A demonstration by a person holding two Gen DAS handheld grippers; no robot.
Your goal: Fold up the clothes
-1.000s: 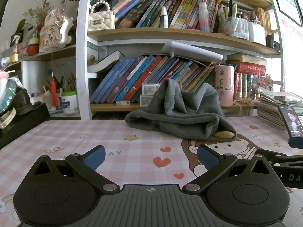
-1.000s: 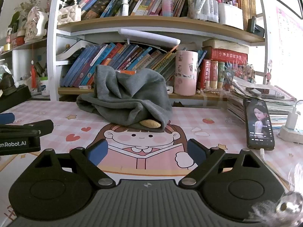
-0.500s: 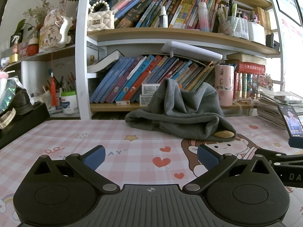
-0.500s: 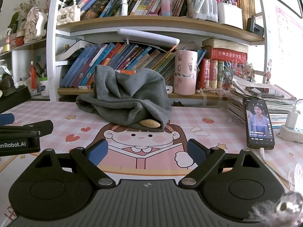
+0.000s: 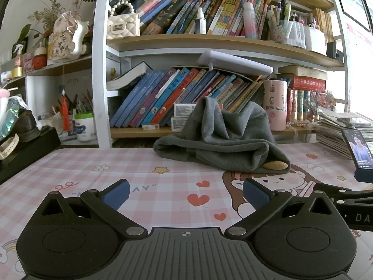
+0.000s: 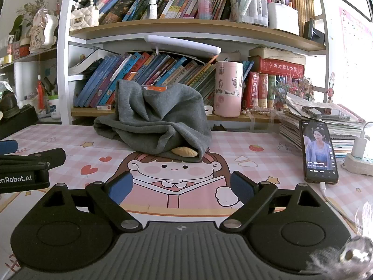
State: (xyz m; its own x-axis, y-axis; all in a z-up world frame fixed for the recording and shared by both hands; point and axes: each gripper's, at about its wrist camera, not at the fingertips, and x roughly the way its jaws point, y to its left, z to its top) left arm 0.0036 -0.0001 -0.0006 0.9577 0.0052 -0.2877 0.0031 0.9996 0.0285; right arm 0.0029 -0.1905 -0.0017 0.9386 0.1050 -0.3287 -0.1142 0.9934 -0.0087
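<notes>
Plainly, folding has not begun. In the lower half of its own view the left gripper stands wide open and empty over the pink table mat. At frame centre the grey garment lies crumpled (a tan patch showing underneath). The right gripper likewise gapes, holding nothing.

Crowded white bookshelf looms at twelve o'clock behind the pink checked tabletop; daylight glares at three.
</notes>
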